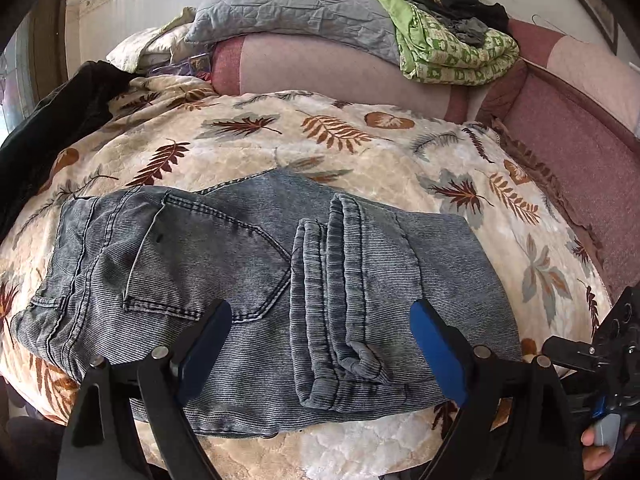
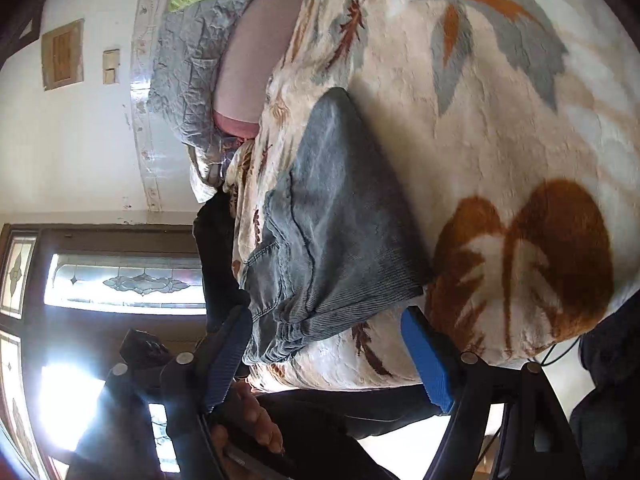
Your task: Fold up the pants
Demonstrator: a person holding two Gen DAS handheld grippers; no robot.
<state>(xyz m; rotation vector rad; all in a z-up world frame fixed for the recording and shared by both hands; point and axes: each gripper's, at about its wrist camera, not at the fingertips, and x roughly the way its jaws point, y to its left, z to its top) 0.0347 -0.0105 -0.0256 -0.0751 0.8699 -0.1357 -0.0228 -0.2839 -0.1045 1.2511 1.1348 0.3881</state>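
Grey-blue denim pants (image 1: 256, 280) lie folded on a cream leaf-print blanket (image 1: 360, 136), waistband at the left, leg hems stacked on top at the middle. My left gripper (image 1: 322, 324) is open above the pants' near edge and holds nothing. The right gripper's body (image 1: 600, 356) shows at the right edge. In the right wrist view, which is rolled sideways, the pants (image 2: 336, 220) lie on the blanket (image 2: 500, 120). My right gripper (image 2: 326, 324) is open at their near folded edge and holds nothing.
A grey quilted pillow (image 1: 288, 4), a folded green blanket (image 1: 452, 48) with dark clothes on it, and a pink bolster (image 1: 320, 68) line the far side. A dark garment (image 1: 52, 120) lies at the left. A door with patterned glass (image 2: 120, 280) stands beside the bed.
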